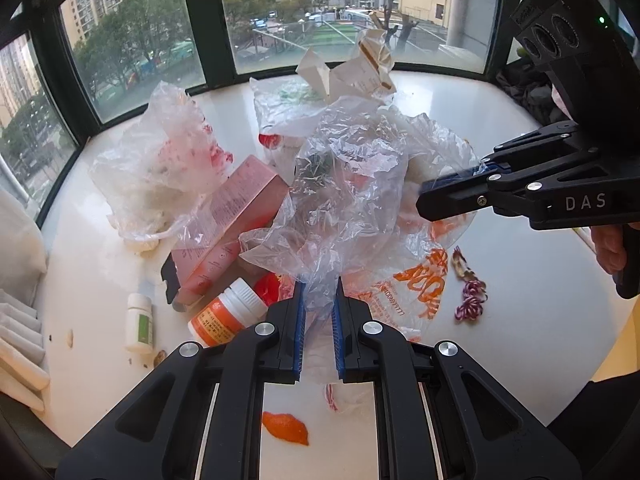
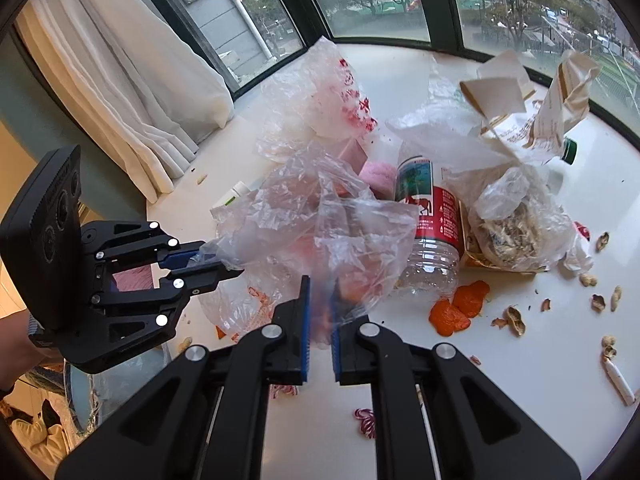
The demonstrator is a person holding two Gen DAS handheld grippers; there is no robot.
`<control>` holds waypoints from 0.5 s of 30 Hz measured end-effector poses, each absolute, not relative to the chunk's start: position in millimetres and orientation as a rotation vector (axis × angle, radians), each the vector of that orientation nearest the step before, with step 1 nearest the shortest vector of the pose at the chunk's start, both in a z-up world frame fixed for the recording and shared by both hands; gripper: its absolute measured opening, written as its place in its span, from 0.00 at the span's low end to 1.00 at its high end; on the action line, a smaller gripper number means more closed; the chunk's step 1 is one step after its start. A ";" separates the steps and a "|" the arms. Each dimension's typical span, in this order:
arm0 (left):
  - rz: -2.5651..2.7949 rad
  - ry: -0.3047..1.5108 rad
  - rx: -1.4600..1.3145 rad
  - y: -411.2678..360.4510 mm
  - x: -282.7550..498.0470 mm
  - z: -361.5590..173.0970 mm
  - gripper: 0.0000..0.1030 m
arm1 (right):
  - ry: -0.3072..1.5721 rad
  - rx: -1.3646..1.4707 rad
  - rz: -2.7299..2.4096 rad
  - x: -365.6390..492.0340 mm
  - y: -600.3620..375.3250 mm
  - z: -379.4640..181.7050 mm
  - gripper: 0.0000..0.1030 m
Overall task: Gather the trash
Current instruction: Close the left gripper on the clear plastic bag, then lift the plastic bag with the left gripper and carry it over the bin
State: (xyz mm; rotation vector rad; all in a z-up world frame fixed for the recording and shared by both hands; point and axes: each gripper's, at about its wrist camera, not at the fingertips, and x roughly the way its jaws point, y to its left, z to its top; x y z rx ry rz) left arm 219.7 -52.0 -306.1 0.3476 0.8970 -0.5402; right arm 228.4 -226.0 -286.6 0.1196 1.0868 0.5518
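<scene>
Two tongs (image 1: 320, 320) (image 2: 320, 316), bottle (image 2: 428, 224) behind bag (image 1: 352, 184)

White letters "DAS" stand on the right gripper (image 1: 448, 196) at the right edge of the left wrist view. Print on the orange-lettered bag (image 1: 416, 292), orange pill bottle (image 1: 228, 312) and water bottle (image 2: 430, 220) is too small to read.

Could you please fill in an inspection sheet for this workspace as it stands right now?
Surface: white table, littered.
Job's things: clear plastic bag held up between both grippers; water bottle lying down; pink box; pill bottle.
Clutter: orange peel, peanut shells, crumpled paper.
Grippers: left gripper and right gripper both pinch the bag.
Cables: nothing seen.
Surroundings: windows, white curtain.
</scene>
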 end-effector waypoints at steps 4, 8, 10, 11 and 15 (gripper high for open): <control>-0.538 0.879 0.341 -53.0 206.3 -293.1 0.10 | 1.073 0.116 0.539 215.8 -227.2 -275.6 0.10; -0.540 0.862 0.345 -55.7 190.5 -281.2 0.10 | 1.061 0.107 0.538 200.4 -228.2 -265.8 0.10; -0.538 0.856 0.343 -55.1 182.0 -276.6 0.10 | 1.055 0.103 0.536 192.0 -228.5 -261.4 0.10; -0.537 0.855 0.344 -55.4 178.8 -275.1 0.10 | 1.050 0.100 0.534 187.1 -228.2 -258.4 0.10; -0.541 0.845 0.351 -53.0 164.6 -267.5 0.10 | 1.034 0.092 0.530 171.5 -230.1 -248.2 0.10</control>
